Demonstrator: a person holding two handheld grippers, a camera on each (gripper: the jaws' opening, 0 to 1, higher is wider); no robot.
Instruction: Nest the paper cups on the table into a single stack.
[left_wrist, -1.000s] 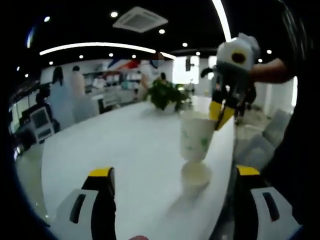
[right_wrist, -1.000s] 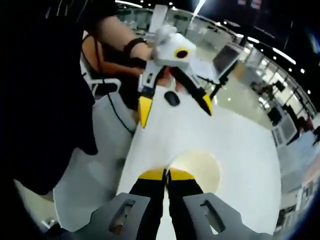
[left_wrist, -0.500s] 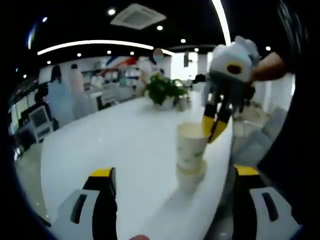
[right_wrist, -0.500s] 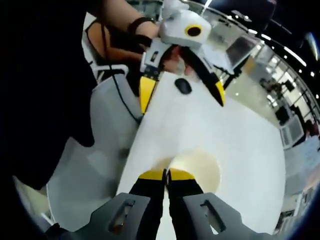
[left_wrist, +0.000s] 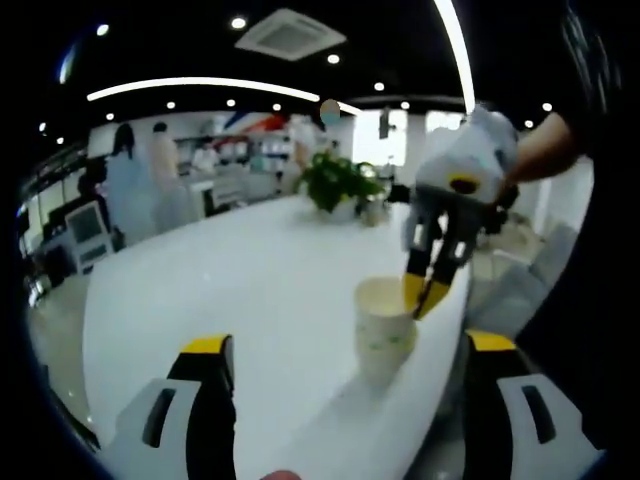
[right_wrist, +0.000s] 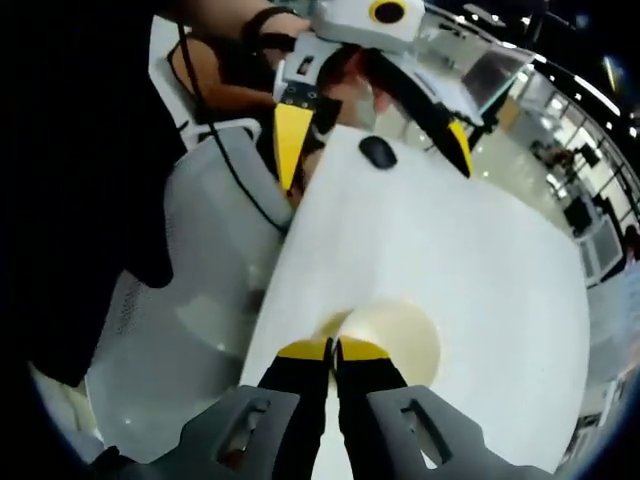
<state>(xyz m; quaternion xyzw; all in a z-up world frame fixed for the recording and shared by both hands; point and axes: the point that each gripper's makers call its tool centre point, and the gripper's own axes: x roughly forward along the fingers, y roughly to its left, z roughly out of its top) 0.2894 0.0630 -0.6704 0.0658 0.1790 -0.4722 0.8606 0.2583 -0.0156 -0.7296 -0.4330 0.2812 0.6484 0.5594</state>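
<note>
Paper cup: one white cup with faint green print stands upright near the right-hand edge of the table; whether it sits inside another cup cannot be told. In the right gripper view the cup's open mouth is seen from above, cream inside.
Left gripper: in its own view the jaws stand wide apart with nothing between them, low and short of the cup. In the right gripper view it hangs above the far part of the table, yellow-tipped jaws spread.
Right gripper: in the left gripper view it comes down from above onto the near-right rim of the cup. In its own view the yellow tips are pressed together on the cup rim.
Table: white, long, cup close to its edge.
Mouse: dark computer mouse lies on the far end of the table, well apart from the cup.
Plant: green potted plant at the far end of the table.
Chair: grey chair beside the table edge.
Background: people standing at left, ceiling lights above.
</note>
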